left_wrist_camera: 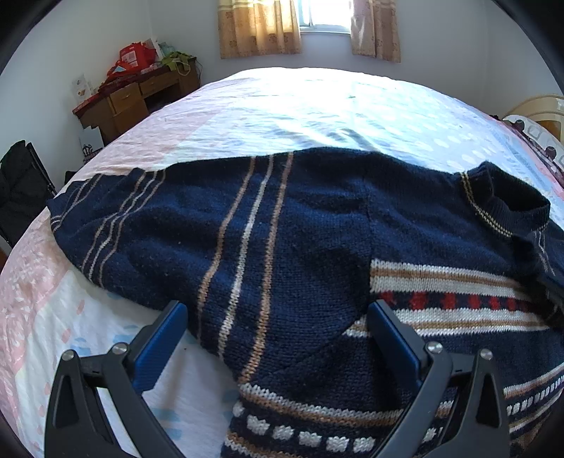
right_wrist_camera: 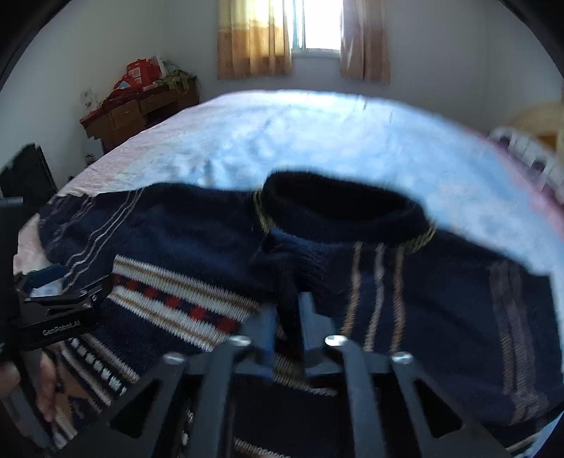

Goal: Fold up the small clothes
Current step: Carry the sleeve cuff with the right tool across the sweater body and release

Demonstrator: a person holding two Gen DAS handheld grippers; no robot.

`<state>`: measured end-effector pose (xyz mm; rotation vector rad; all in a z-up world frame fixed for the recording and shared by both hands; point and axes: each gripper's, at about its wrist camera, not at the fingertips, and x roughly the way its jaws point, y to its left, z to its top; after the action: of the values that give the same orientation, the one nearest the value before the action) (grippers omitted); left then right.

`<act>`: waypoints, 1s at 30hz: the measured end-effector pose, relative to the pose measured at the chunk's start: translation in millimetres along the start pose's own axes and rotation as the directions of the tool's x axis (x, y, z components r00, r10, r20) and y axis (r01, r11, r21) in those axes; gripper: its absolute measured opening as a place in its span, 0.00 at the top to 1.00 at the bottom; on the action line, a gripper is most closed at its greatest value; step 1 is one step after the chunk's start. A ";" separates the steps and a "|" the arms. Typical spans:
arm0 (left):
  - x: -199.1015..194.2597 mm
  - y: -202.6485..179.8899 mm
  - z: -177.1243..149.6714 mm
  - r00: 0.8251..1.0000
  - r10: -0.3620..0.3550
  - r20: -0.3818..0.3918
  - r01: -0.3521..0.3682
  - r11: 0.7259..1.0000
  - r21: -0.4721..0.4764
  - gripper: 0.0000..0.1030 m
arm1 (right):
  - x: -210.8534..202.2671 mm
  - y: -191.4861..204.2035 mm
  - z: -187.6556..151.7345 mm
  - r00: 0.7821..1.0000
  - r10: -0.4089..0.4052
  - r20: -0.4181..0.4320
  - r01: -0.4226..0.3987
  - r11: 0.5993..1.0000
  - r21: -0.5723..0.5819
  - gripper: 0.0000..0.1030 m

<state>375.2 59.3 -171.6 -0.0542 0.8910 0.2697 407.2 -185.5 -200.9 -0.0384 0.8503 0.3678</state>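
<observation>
Bed point(left_wrist_camera: 317, 105) bears sweater point(left_wrist_camera: 282, 229): left gripper point(left_wrist_camera: 278, 317) fingers spread over it, right gripper point(right_wrist_camera: 286, 310) fingers pinching it.

Home bedroom. Wide bed point(left_wrist_camera: 317, 105) under pink-and-pale-blue patterned sheet. Curtained window point(left_wrist_camera: 322, 16) in far wall, tan curtains point(left_wrist_camera: 259, 28) drawn aside. Wooden desk with drawers point(left_wrist_camera: 134, 98) in corner, piled with red bags point(left_wrist_camera: 135, 56). Plain white walls point(left_wrist_camera: 88, 35).

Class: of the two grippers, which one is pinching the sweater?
The right gripper: its fingers are closed on a fold of the navy sweater. The left gripper is open.
</observation>
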 end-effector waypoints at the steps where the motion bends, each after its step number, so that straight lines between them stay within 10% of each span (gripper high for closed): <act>1: -0.7 -0.7 0.7 1.000 -0.008 -0.002 0.008 1.000 0.010 0.00 | -5.0 -8.7 -3.0 1.000 0.013 -0.009 -0.013 1.000 0.021 0.37; 8: -41.2 -25.6 -0.9 0.996 -0.072 0.043 0.067 0.991 0.113 0.02 | -101.3 -103.4 -41.5 0.981 -0.119 0.155 0.097 0.985 0.139 0.37; 13: -70.3 -85.8 7.8 0.969 -0.248 0.019 0.240 0.952 0.191 0.03 | -140.3 -164.5 -77.3 0.898 -0.372 0.236 0.306 0.912 0.272 0.36; 18: -58.5 -146.3 15.8 0.950 -0.311 -0.026 0.308 0.920 0.242 0.12 | -151.7 -190.5 -98.2 0.848 -0.444 0.289 0.322 0.865 0.385 0.36; 24: -11.1 -189.0 21.5 0.941 -0.294 -0.169 0.323 0.928 0.187 0.41 | -162.7 -202.7 -106.1 0.852 -0.422 0.310 0.277 0.866 0.417 0.34; 27: -14.6 -191.1 22.7 0.922 -0.358 -0.151 0.378 0.915 0.140 0.79 | -162.4 -208.0 -104.2 0.852 -0.434 0.293 0.280 0.850 0.446 0.33; 30: -23.9 -190.7 25.1 0.913 -0.375 -0.163 0.398 0.905 0.152 0.87 | -160.9 -214.9 -106.5 0.853 -0.443 0.278 0.282 0.837 0.469 0.33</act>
<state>428.6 -125.7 -149.7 -0.0789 1.0100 -0.1914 304.7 -454.4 -176.6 0.2556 0.5030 -0.1801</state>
